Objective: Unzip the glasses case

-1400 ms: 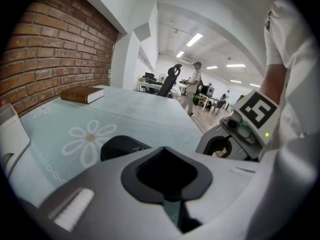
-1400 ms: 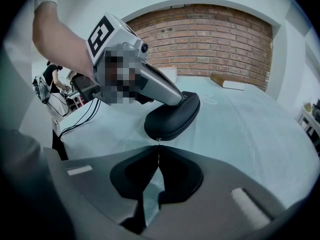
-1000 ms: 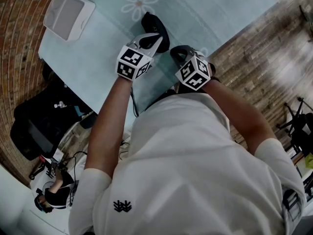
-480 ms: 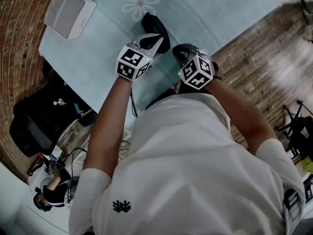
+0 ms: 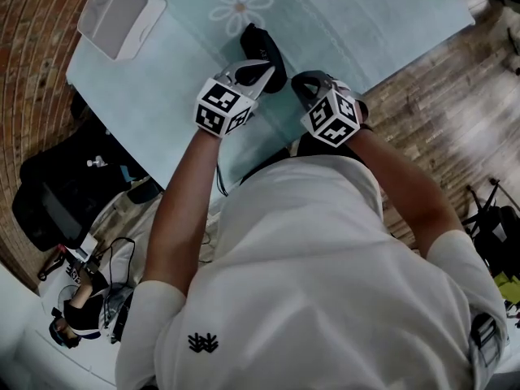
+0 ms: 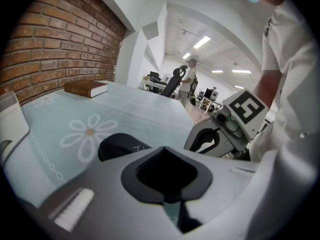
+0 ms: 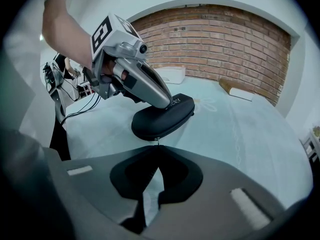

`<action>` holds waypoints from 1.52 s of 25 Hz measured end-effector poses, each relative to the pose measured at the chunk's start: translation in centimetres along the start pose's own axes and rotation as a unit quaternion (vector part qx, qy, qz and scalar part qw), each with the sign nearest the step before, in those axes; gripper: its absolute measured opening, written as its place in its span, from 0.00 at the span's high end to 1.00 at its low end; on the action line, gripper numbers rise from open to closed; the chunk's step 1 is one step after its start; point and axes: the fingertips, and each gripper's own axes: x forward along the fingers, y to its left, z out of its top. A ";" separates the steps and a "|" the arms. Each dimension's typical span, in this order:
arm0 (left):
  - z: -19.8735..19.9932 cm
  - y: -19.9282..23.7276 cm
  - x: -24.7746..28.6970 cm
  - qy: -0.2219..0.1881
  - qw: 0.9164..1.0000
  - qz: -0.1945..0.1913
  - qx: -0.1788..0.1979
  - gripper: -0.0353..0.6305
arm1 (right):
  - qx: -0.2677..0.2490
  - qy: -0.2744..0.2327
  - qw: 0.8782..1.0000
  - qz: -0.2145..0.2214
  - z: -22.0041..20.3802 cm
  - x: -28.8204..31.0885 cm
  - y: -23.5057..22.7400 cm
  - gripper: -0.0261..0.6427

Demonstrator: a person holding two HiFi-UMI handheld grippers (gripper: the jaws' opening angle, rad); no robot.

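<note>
The black glasses case [image 5: 262, 45] lies zipped shut on the pale blue daisy-print tablecloth [image 5: 357, 15]. My left gripper [image 5: 258, 71] is shut, and its closed fingers rest flat on the case's lid [image 7: 167, 113]. My right gripper [image 5: 304, 84] sits at the near end of the case. Its jaws are closed on the small metal zipper pull [image 7: 157, 140], which hangs from the case's front edge. In the left gripper view the case [image 6: 120, 145] shows just beyond the closed jaws, with the right gripper [image 6: 207, 140] beside it.
A white box [image 5: 120, 15] stands at the table's far left corner, and a brown book [image 6: 86, 88] lies further back. The table edge [image 5: 187, 169] runs close to the person's body. Black bags and cables [image 5: 61, 205] lie on the floor at the left.
Both grippers stay at almost the same places on the case. The right gripper has edged slightly to the right. The case remains zipped.
</note>
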 end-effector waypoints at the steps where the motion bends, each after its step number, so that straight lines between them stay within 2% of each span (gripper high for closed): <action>1: 0.0 0.0 0.0 0.000 1.000 0.001 -0.002 0.87 | -0.003 0.000 1.000 0.003 0.0 0.1 -0.1 0.96; 23: -0.1 0.1 0.1 -0.004 0.999 0.012 -0.044 0.87 | -0.050 0.002 0.998 0.043 1.2 1.2 -3.4 0.96; 38: -0.2 0.4 0.2 -0.010 0.996 0.039 -0.081 0.87 | -0.088 -0.004 0.993 0.073 2.3 2.2 -5.4 0.96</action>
